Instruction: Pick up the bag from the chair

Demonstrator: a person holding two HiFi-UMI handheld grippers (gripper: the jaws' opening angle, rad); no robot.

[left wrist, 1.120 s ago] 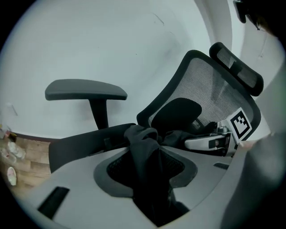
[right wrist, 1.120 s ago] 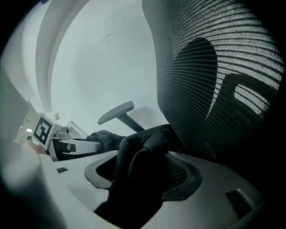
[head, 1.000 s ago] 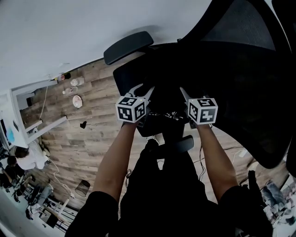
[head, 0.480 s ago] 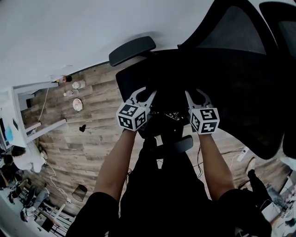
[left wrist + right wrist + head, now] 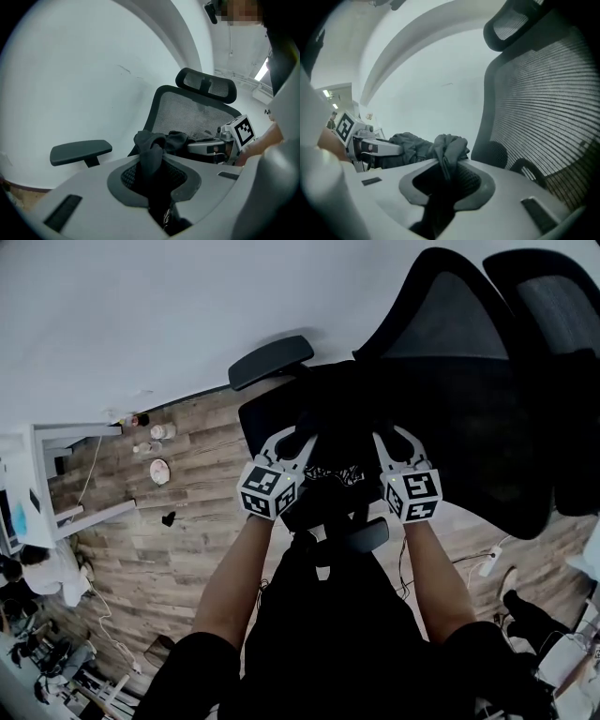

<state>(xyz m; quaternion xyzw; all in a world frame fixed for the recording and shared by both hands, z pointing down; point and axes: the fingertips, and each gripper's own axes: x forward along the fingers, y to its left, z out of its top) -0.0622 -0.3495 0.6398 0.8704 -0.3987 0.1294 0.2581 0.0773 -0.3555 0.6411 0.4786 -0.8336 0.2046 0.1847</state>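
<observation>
Nearest to me, my left forearm [image 5: 234, 577] and right forearm [image 5: 439, 577] reach forward and down over the near armrest [image 5: 352, 536] of the chair [image 5: 450, 381].

Each forearm ends in a gripper that carries a cube with square markers. The left gripper [image 5: 291, 439] and the right gripper [image 5: 394, 439] are level with each other and near together, both over the seat [image 5: 267, 413].

The bag [image 5: 152, 150] is dark, soft and crumpled, and it lies between the two grippers above the seat. In the left gripper view my jaws are closed on a fold of it, and the cloth bunches up just beyond their tips. In the right gripper view those jaws are likewise clamped on a gathered fold, and the rest of the bag runs across toward the left gripper. Whether the bag rests on the seat or hangs clear of it I cannot tell.

Beyond the bag rises the mesh backrest [image 5: 192, 110] with the headrest [image 5: 206, 83] above it. The far armrest [image 5: 80, 152] stands out to the left of the seat.

Behind the chair is a plain white wall [image 5: 70, 70]. To the left, in the head view, lies a wood-plank floor [image 5: 187, 502].
</observation>
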